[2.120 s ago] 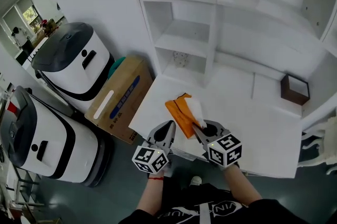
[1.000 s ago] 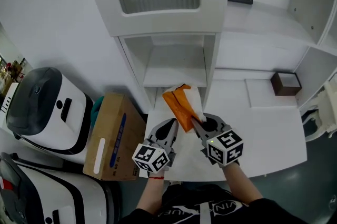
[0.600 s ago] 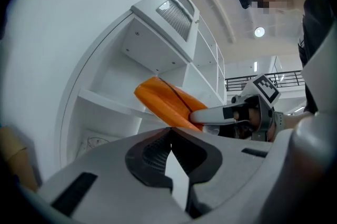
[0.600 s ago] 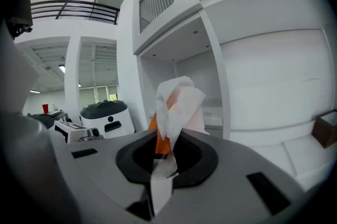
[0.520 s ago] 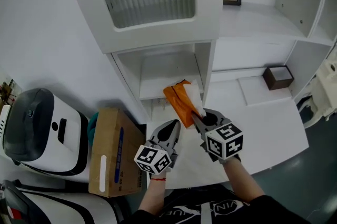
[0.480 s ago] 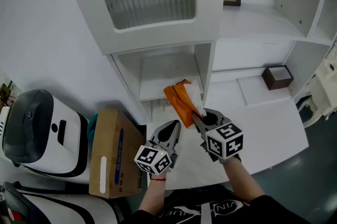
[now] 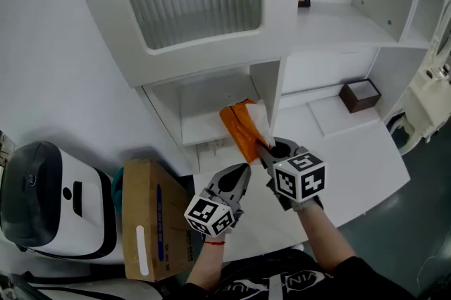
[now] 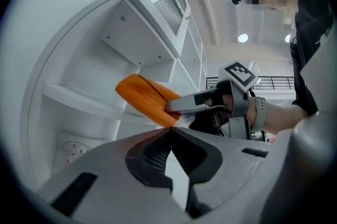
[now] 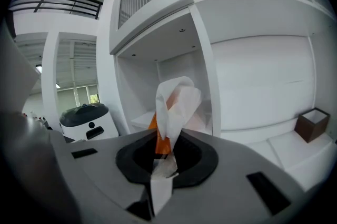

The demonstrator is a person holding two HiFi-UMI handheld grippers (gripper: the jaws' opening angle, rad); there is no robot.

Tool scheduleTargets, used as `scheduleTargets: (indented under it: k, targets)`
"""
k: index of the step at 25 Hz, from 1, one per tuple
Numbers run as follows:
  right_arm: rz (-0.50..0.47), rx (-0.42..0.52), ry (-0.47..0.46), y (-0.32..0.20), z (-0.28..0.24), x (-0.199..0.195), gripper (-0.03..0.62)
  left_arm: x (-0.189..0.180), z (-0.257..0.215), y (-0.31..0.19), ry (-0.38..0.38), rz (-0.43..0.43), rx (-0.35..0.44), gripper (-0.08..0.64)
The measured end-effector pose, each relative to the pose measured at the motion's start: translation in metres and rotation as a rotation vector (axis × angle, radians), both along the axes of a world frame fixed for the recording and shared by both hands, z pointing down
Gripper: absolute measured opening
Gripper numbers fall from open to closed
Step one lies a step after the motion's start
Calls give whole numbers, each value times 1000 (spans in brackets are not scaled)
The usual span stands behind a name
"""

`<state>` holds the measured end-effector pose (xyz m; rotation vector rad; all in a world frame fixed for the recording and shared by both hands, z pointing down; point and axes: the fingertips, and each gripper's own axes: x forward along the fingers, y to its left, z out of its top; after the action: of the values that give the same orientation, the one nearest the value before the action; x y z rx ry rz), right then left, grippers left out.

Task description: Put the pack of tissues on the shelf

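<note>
Right now your right gripper (image 9: 163, 150) has its two fingers squeezed tight on the thin white end of the pack of tissues (image 9: 176, 99). The orange and white pack sticks out past the tips, up in the air, and touches nothing else. Your left gripper (image 8: 169, 131) has its fingers closed with the tips together, and nothing is between them. It hangs just beside the right one, on its left, and does not help hold the pack.

Look a little farther out. The pack is right in front of the open white cubby, near the post on the cubby's right side. The shelf (image 7: 201, 128) inside looks bare where you can see it, and the pack is not on it yet. Under your hands is the white desk (image 7: 352, 151). A small brown box (image 7: 359, 94) sits far off to the right, well apart from the pack. Down on the left are a cardboard box (image 7: 144, 214) and a round white machine (image 7: 42, 193).

So the picking up is done, and I think the carrying is nearly done too. Here is what is left. Move the pack into the cubby, set it down on the shelf, open the fingers, and pull your hand back out.
</note>
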<state>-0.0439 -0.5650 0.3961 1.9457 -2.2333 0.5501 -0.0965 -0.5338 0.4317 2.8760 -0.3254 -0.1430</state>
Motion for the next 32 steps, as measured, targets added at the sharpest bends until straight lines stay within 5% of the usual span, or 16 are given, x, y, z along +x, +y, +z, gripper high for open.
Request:
scheduleTargets:
  k: [6, 22, 32]
  targets:
    - [-6, -18, 6, -8, -4, 5, 32, 4, -8, -3, 89, 3, -81, 6]
    - [-107, -35, -76, -43, -13, 1, 34, 7, -26, -29, 134, -102, -65, 6]
    - [-195, 30, -44, -47, -26, -14, 147, 1, -24, -46, 141, -156, -79, 6]
